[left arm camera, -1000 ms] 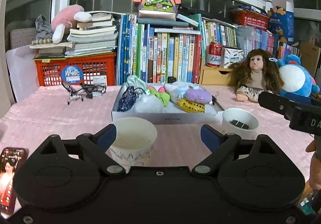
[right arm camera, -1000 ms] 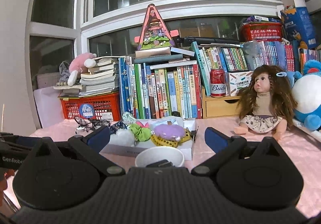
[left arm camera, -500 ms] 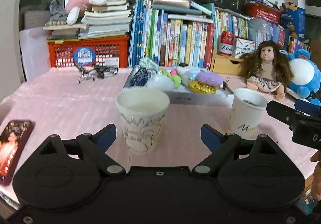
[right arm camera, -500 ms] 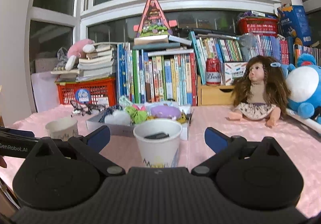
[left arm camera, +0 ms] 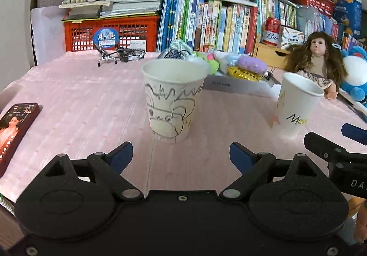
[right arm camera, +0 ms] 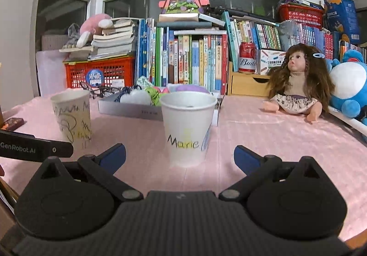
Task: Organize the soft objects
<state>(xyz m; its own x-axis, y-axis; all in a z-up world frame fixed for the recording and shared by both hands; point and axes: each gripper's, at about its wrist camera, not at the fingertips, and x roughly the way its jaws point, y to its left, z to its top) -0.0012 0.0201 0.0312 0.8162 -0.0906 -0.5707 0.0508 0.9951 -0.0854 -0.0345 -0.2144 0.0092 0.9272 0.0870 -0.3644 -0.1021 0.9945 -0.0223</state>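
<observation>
A grey shallow box point(left arm camera: 238, 87) point(right arm camera: 128, 109) lies mid-table, filled with several soft items: a purple plush point(left arm camera: 251, 64), a green one point(left arm camera: 212, 64) and a dark patterned fabric piece point(left arm camera: 175, 55). Two paper cups stand in front of it. The doodled cup point(left arm camera: 172, 101) point(right arm camera: 72, 118) stands just beyond my left gripper point(left arm camera: 181, 156), whose blue-tipped fingers are open with nothing between them. The cup lettered "Marie" point(right arm camera: 188, 130) point(left arm camera: 296, 104) stands just ahead of my right gripper point(right arm camera: 180, 156), also open and holding nothing.
A doll point(right arm camera: 296, 81) and a blue plush point(right arm camera: 348, 86) sit at the right. Books, a red crate point(left arm camera: 112, 32) and a beer can point(right arm camera: 247, 57) line the back. A phone point(left arm camera: 13, 127) lies at the left edge; eyeglasses point(left arm camera: 119, 55) rest near the crate.
Both grippers have sunk toward the pink tablecloth, so both cups now appear larger and side-on instead of from above. Both stayed open.
</observation>
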